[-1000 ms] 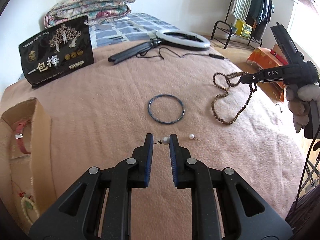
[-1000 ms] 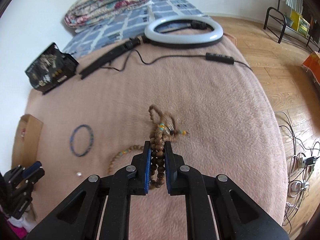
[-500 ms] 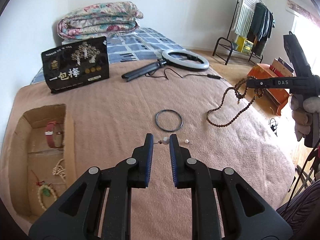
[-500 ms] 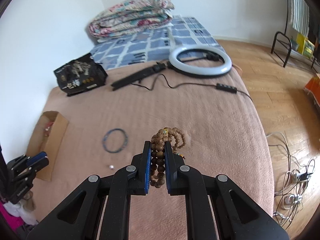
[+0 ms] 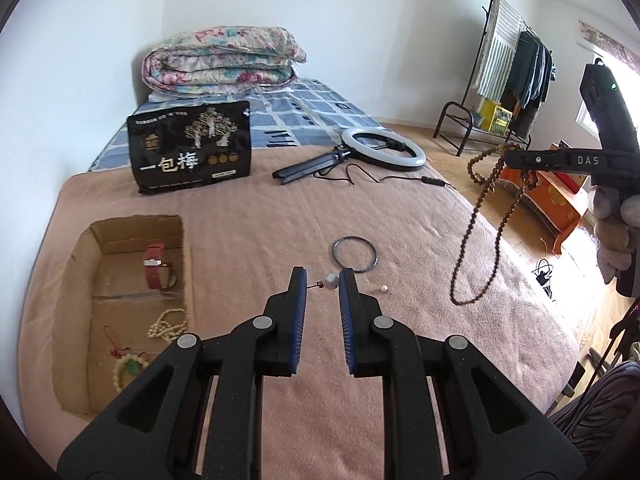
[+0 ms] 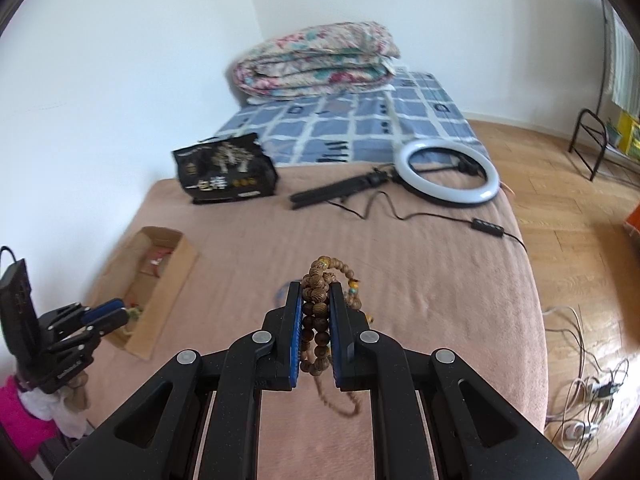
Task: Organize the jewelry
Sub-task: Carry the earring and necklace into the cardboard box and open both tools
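While the right gripper [image 6: 315,300] is held above the bed [image 5: 248,216], its jaws are closed on a long strand of brown wooden beads [image 6: 316,312], and the white letters "DAS" are readable on the side of this gripper in the left wrist view. The beads are round and grained, with a few small green and yellow ones among them; the rest of the strand hangs down in a long loop beside the bed edge. The left gripper [image 5: 323,282] holds a pearl earring [image 5: 330,281] by its thin post, the pearl sitting between the blue pads, the jaws only partly closed. A second pearl earring [image 5: 383,289] lies on the pink blanket just to the right, and a dark bangle [image 5: 355,253] lies flat just beyond the fingertips. On the left, a cardboard box [image 5: 86,236] sits on the bed; inside are a red bracelet [image 5: 154,266], a pale bead string [image 5: 168,323] and a pale bead bracelet with a red cord [image 5: 126,368]. A black bag [image 5: 190,146] stands further back with the large characters "一包梅"; its smaller writing is too small to read.
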